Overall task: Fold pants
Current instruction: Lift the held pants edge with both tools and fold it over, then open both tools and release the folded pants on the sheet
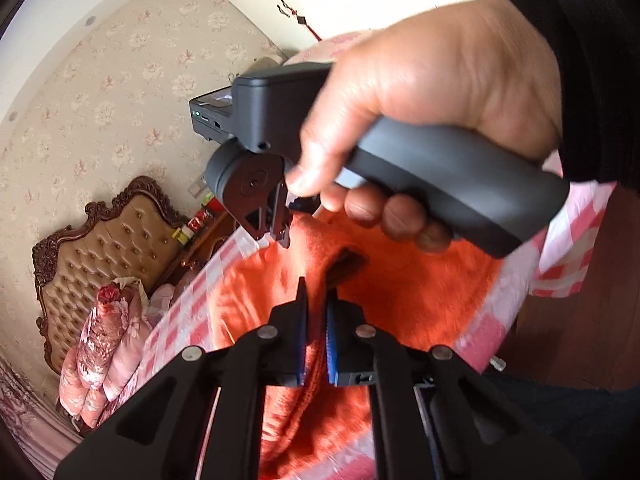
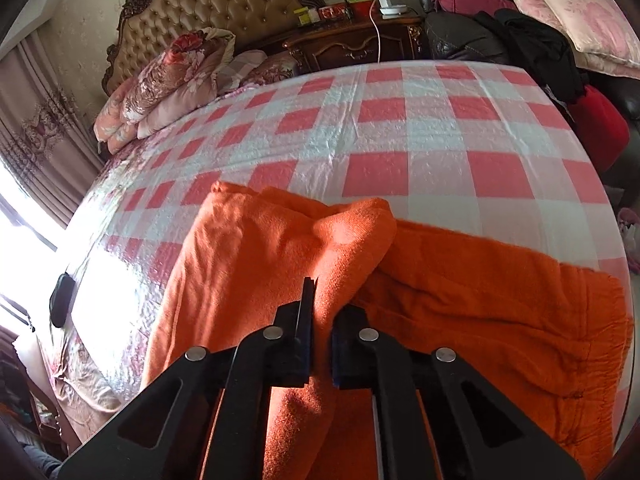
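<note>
The pants (image 2: 480, 300) lie on the checked bedspread (image 2: 400, 128) near its close edge. In the right wrist view their long axis runs roughly left to right across the bed, with one gathered end reaching the right side and the other part doubled over toward the left. They are bright orange, of a thick, fuzzy fabric, with soft creases and a raised fold near the middle where cloth is lifted off the bed.

The right gripper (image 2: 320, 312) has its jaws drawn close together, pinching a ridge of the orange cloth that rises between them. The left gripper (image 1: 318, 320) is likewise nearly closed on a fold of the pants, the fabric squeezed between its blue pads (image 1: 330, 344).

In the left wrist view the right hand (image 1: 420, 120) wraps the grey handle of the other tool, which hangs just above the pants.

A padded headboard (image 2: 224, 4) stands at the far end, with rolled flowered quilts (image 2: 160, 84) beside it and a dark wooden nightstand (image 2: 360, 44) to the right.
</note>
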### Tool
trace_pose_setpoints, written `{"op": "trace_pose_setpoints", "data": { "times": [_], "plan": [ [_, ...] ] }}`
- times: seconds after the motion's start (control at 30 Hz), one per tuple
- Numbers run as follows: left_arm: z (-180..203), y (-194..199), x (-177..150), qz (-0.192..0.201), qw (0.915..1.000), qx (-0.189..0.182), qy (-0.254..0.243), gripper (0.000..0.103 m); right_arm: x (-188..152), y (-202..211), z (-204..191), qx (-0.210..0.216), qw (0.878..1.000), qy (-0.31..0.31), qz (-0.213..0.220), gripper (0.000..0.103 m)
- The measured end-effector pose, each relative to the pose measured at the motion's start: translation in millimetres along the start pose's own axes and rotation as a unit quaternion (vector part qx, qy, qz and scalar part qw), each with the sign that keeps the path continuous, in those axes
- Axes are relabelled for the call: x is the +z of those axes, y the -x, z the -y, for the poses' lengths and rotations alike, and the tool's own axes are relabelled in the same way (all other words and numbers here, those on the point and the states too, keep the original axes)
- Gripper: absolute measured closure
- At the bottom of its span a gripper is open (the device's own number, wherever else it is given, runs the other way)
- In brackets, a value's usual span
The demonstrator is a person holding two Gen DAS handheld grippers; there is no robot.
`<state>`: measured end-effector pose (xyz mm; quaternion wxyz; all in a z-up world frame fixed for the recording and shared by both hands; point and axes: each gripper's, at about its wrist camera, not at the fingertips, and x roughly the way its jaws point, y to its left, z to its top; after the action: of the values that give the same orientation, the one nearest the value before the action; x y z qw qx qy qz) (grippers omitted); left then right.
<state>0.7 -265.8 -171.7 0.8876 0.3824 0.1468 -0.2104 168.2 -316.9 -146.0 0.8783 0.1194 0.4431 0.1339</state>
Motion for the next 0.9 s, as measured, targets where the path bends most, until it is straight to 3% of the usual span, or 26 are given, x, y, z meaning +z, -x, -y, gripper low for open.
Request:
{"op": "trace_pose_setpoints", "data": {
  "times": [0.13, 0.3, 0.43, 0.57, 0.67, 0.73, 0.77, 0.83, 0.9],
  "plan": [
    [-6.3, 6.8, 39.8, 0.03, 0.9995, -0.01, -0.006, 0.096, 16.4, 45.1, 17.4, 0.0, 0.999, -0.004, 0.042, 0.097],
    [19.4, 2.2, 82.1, 0.059, 0.9967, -0.053, -0.017, 0.096, 18.1, 79.7, 60.6, -0.041, 0.997, -0.013, 0.057, 0.097],
    [54.5, -6.1, 93.4, 0.058, 0.9931, -0.1, -0.021, 0.096, 2.4, 82.3, 100.2, -0.07, 0.997, -0.025, 0.035, 0.097],
    [85.4, -18.1, 92.2, 0.039, 0.9902, -0.13, -0.032, 0.095, -19.8, 57.9, 126.7, -0.091, 0.996, -0.019, -0.006, 0.097],
    [96.0, -23.1, 88.3, 0.022, 0.9866, -0.159, -0.03, 0.084, -29.4, 53.8, 132.1, -0.093, 0.995, -0.019, 0.004, 0.096],
    [92.9, -19.2, 86.4, 0.025, 0.984, -0.176, -0.018, 0.059, -31.8, 56.4, 132.2, -0.101, 0.995, -0.017, 0.01, 0.086],
    [86.9, -14.8, 86.0, 0.031, 0.9834, -0.179, -0.007, 0.055, -33.2, 60.8, 132.2, -0.117, 0.993, -0.015, 0.019, 0.081],
    [70.1, -6.4, 79.6, 0.043, 0.9823, -0.182, 0.018, 0.054, -36.3, 72.8, 132.7, -0.185, 0.982, -0.013, 0.046, 0.049],
    [44.7, 1.7, 74.0, 0.046, 0.9807, -0.178, 0.066, 0.054, -41.0, 85.6, 131.6, -0.231, 0.971, -0.012, 0.062, 0.047]
  ]
}}
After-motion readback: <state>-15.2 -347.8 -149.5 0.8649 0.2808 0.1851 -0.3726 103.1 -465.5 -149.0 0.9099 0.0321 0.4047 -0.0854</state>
